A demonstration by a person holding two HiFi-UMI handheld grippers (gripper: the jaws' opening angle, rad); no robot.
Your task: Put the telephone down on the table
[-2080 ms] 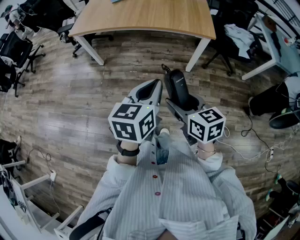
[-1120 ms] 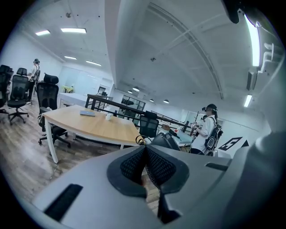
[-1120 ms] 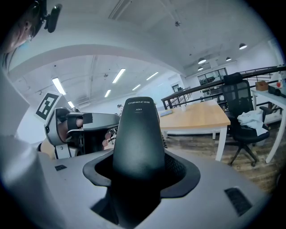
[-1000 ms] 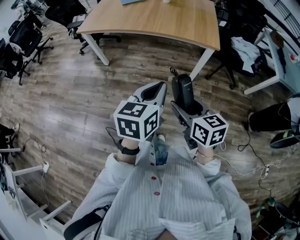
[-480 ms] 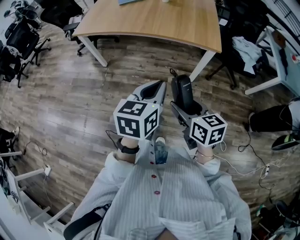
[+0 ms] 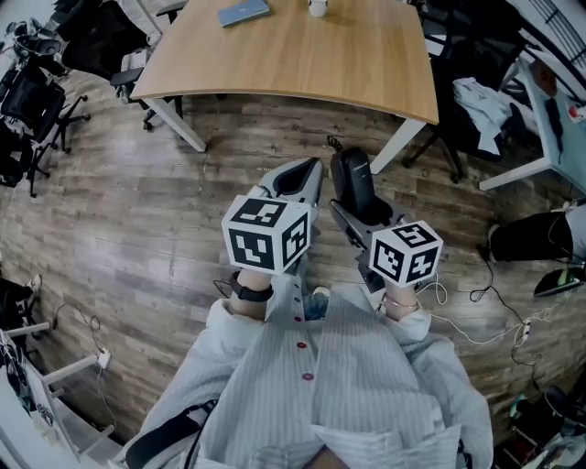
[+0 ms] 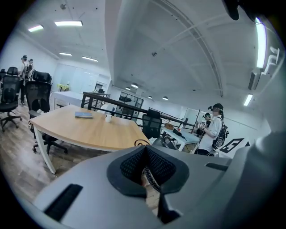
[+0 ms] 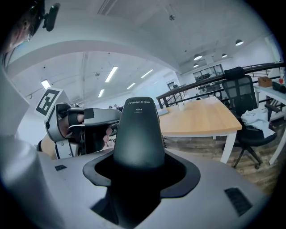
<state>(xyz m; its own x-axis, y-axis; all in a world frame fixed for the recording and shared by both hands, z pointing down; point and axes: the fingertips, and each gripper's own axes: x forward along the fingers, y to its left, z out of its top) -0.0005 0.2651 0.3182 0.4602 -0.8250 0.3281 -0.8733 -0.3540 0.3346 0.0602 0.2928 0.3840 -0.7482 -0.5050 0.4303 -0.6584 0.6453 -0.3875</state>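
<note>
A black telephone handset [image 6: 352, 179] stands upright between the jaws of my right gripper [image 6: 359, 203], which is shut on its lower part. In the right gripper view the handset [image 8: 138, 134] fills the middle, with small print near its top, above my right gripper [image 8: 138, 179]. A thin cord loop [image 6: 333, 143] sticks out past its tip. My left gripper [image 6: 300, 179] is held just left of it, jaws together, nothing clearly between the pads [image 7: 145, 167]. Both are over the wooden floor, short of the light wooden table [image 6: 293, 46].
A blue book [image 6: 244, 12] and a white cup [image 6: 318, 7] lie at the table's far side. Office chairs [image 6: 27, 101] stand at the left, a chair with clothes [image 6: 476, 73] at the right. Cables [image 6: 485, 311] trail on the floor. People stand far off [image 7: 214, 129].
The table has come further into the head view and its top items now show. Both grippers and the handset keep the same pose relative to each other.
</note>
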